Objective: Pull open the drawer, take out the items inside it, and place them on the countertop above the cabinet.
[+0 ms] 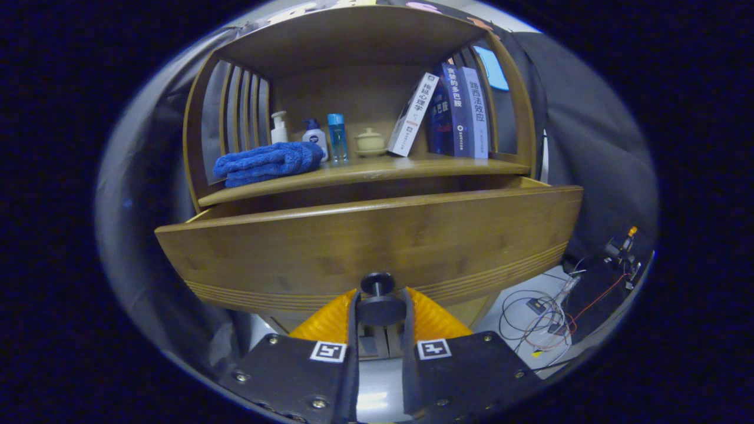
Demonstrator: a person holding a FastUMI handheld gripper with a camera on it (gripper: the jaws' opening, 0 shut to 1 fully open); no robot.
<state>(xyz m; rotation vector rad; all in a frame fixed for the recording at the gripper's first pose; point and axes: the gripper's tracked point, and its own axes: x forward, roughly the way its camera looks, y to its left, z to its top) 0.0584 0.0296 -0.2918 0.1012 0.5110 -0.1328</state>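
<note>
Both jaws tight on knob (pixel 380 300) of crosswise, part-open drawer (pixel 377 250).

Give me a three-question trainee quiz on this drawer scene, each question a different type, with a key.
1. True or false: the tool is shut on the drawer knob.
2. What lies at the towel end of the shelf? A) books B) blue towel C) cup
3. Fill in: the drawer stands partly ____.

Key: 1 true. 2 B, the blue towel; the books lean at the other end. 3 open.
</note>
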